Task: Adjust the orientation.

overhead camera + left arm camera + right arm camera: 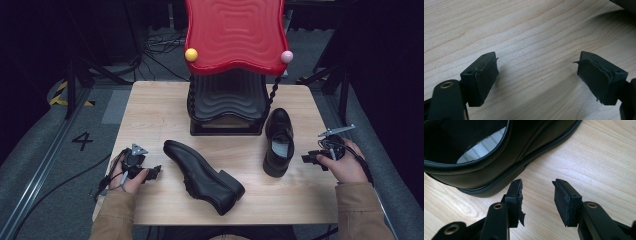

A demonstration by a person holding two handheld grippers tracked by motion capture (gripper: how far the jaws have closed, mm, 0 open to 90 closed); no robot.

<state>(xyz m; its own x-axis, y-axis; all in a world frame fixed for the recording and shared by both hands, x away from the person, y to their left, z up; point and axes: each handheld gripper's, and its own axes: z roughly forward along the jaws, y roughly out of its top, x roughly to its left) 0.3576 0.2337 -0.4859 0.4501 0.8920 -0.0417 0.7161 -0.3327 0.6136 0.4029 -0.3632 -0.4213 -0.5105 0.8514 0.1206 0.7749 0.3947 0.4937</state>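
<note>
Shoe (pixel 486 170) is being judged stiff and slick, best taken at its heel rim — left gripper (pixel 537 75) and right gripper (pixel 537 192) are being held apart.

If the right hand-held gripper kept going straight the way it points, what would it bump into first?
Probably the upright shoe: the right hand-held gripper points at its heel end with open, empty jaws. The exact gap is unclear.

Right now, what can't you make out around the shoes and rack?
- High view: rack lower shelf, shadowed under its red top.
- High view: left shoe opening, too dark to tell.
- Right gripper view: right shoe toe, cut off by the top edge.
- Left gripper view: dark thing at the top right corner, cut off.
</note>
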